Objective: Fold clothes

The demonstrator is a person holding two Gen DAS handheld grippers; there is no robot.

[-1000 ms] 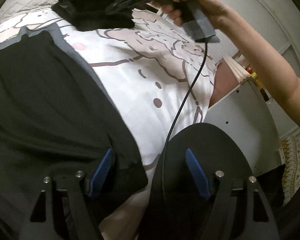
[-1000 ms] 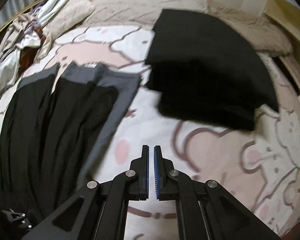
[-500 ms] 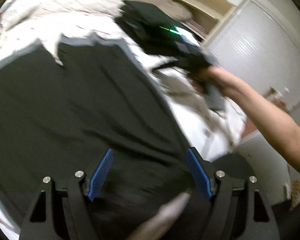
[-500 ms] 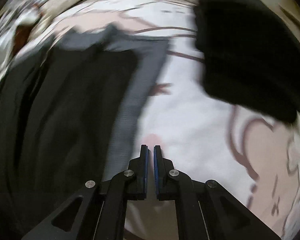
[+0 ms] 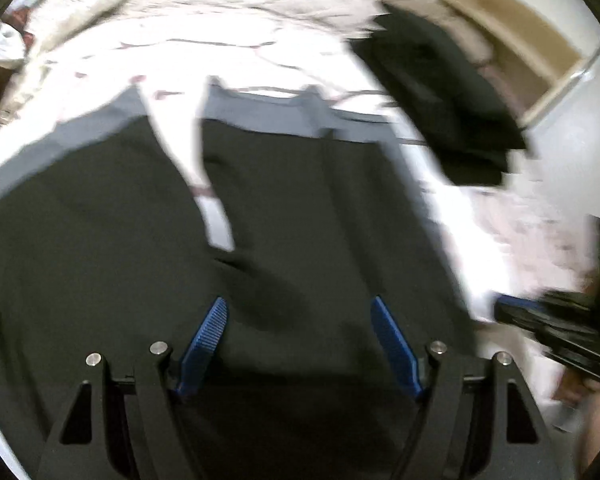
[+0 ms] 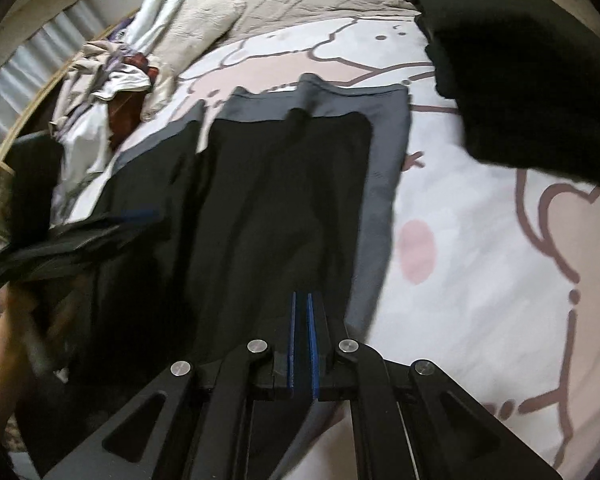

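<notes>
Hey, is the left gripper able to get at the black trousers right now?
Probably yes. The left gripper is open, its fingers straddling the black trousers spread flat on the bed, with nothing lying between them. The right gripper is shut at the trousers' grey edge.

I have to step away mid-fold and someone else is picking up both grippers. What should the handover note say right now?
Left gripper: open, over the black garment with grey trim, holding nothing.
Right gripper: shut, at that garment's right side; whether it pinches cloth cannot be told.
The garment lies spread flat on the cartoon-print bedspread.
Done: a folded black pile sits at the far right.
Left: fold the spread garment; a heap of unsorted clothes waits far left.
</notes>
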